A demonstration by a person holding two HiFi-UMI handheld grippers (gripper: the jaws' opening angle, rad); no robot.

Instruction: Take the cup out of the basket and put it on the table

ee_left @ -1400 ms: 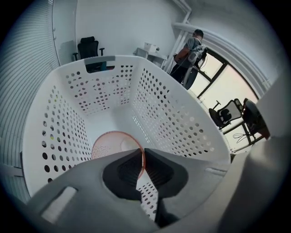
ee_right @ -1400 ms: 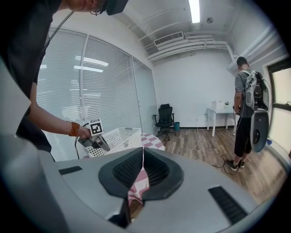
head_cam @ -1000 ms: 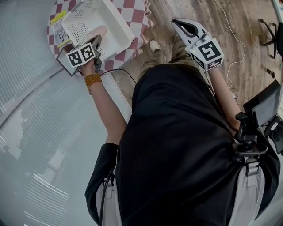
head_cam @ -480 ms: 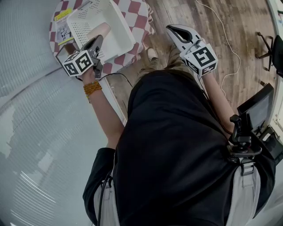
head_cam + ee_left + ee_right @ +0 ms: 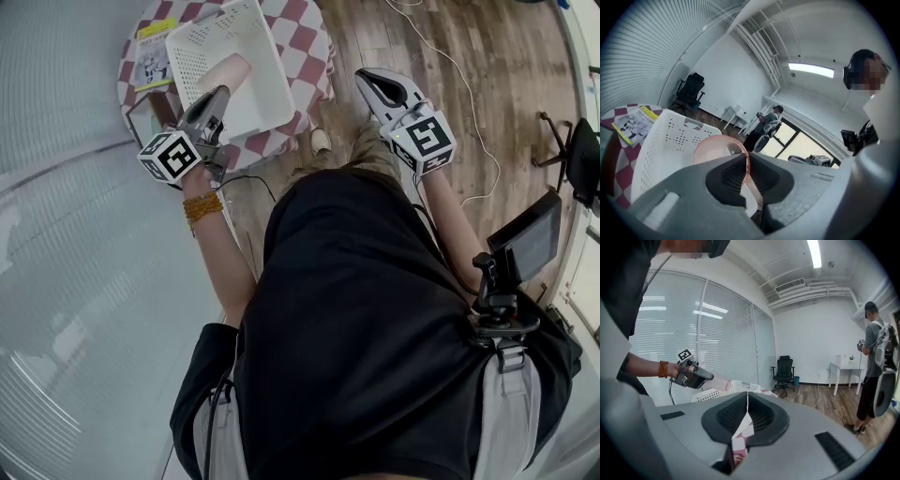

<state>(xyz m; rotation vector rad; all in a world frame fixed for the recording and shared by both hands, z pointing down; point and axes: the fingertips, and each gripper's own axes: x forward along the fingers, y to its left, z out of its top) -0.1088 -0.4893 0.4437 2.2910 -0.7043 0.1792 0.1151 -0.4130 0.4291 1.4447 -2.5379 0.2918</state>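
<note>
Plainly, the left gripper [image 5: 745, 161] has its jaws clamped on the rim of a translucent pale-pink plastic cup [image 5: 719, 145], one jaw inside the wall and one outside. The cup is tipped on its side, its round mouth facing back toward the jaws and its base showing through the thin wall. It sticks out ahead of the jaws, over the open top of the white perforated plastic basket [image 5: 272, 84] on the red-and-white checked table [image 5: 314, 42]. The right gripper [image 5: 747, 401] has its jaws pressed together on nothing, off to one side of the basket.
</note>
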